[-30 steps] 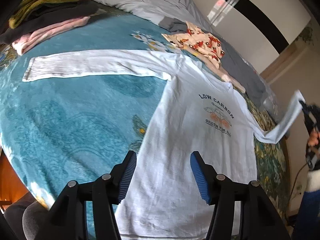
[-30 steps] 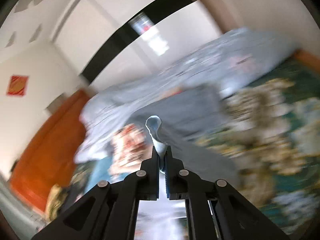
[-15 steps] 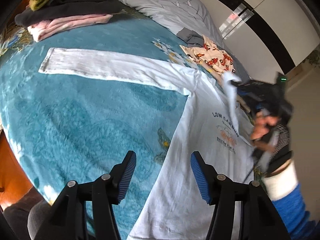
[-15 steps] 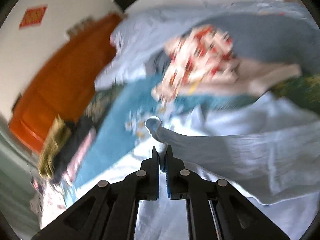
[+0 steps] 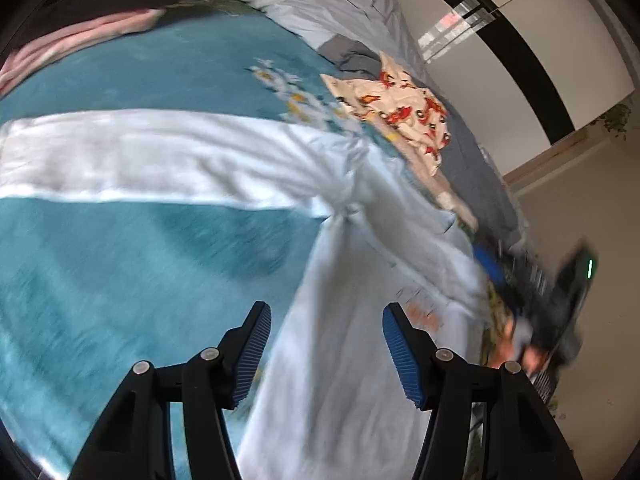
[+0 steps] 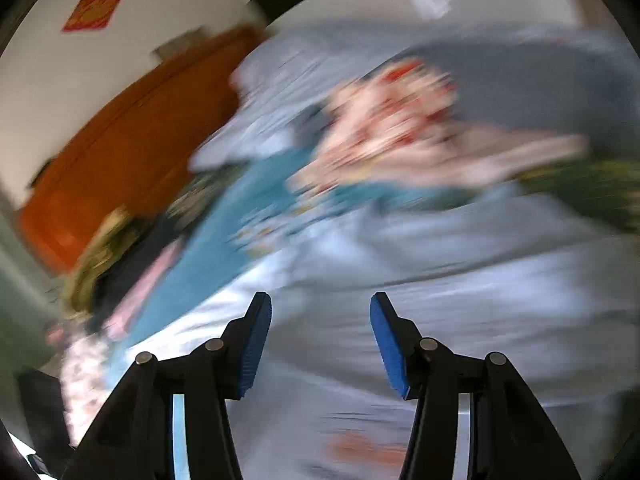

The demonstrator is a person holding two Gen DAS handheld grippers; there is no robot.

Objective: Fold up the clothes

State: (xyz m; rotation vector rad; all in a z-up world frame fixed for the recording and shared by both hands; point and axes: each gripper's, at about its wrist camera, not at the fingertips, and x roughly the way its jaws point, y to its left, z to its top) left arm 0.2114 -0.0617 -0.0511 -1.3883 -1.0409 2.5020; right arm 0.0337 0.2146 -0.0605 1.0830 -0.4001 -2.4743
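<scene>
A pale blue long-sleeved shirt (image 5: 352, 320) lies face up on the teal bedspread (image 5: 140, 260). One sleeve (image 5: 152, 156) stretches out flat to the left; the other sleeve (image 5: 416, 236) is folded across the chest. My left gripper (image 5: 326, 344) hovers open over the shirt's left edge, with nothing between its blue pads. In the blurred right wrist view my right gripper (image 6: 320, 340) is over the shirt (image 6: 440, 312), its jaws opening, with no cloth between them. The right gripper (image 5: 532, 292) also shows at the shirt's right side in the left wrist view.
A patterned cream and red garment (image 5: 404, 108) lies beyond the shirt on a grey quilt (image 5: 320, 4). Folded clothes, pink and dark (image 5: 92, 24), are stacked at the far left. An orange headboard (image 6: 120, 136) stands behind. The floor (image 5: 580, 200) is at the right.
The right gripper carried the right sleeve over the chest, dropped lower and let it go, its jaws parting. The left gripper slid along the bed, so the outstretched sleeve looks nearer.
</scene>
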